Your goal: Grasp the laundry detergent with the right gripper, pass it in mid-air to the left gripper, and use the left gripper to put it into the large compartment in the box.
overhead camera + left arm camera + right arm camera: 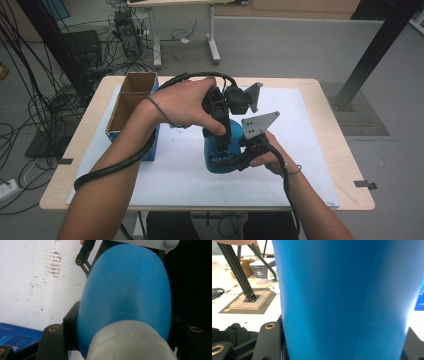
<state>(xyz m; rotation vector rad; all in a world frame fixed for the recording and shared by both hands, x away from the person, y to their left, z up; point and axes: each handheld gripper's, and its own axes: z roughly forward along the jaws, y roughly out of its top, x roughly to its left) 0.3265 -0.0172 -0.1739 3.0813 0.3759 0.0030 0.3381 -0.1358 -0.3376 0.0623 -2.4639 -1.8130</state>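
The blue bottle [220, 150] stands upright near the middle of the bench [320, 165], on the white sheet, and you have it from two sides. It looks like smooth, rigid plastic — likely slippery, and its weight depends on fill you cannot see. The left gripper [218, 131] comes from above, jaws clenched at the neck by the white cap [130, 342]; the right gripper [243, 156] grasps the body side-on. Grip the straight wall, not the rounded shoulder — there the jaws would slide. The cardboard box [131, 102] stands well apart.
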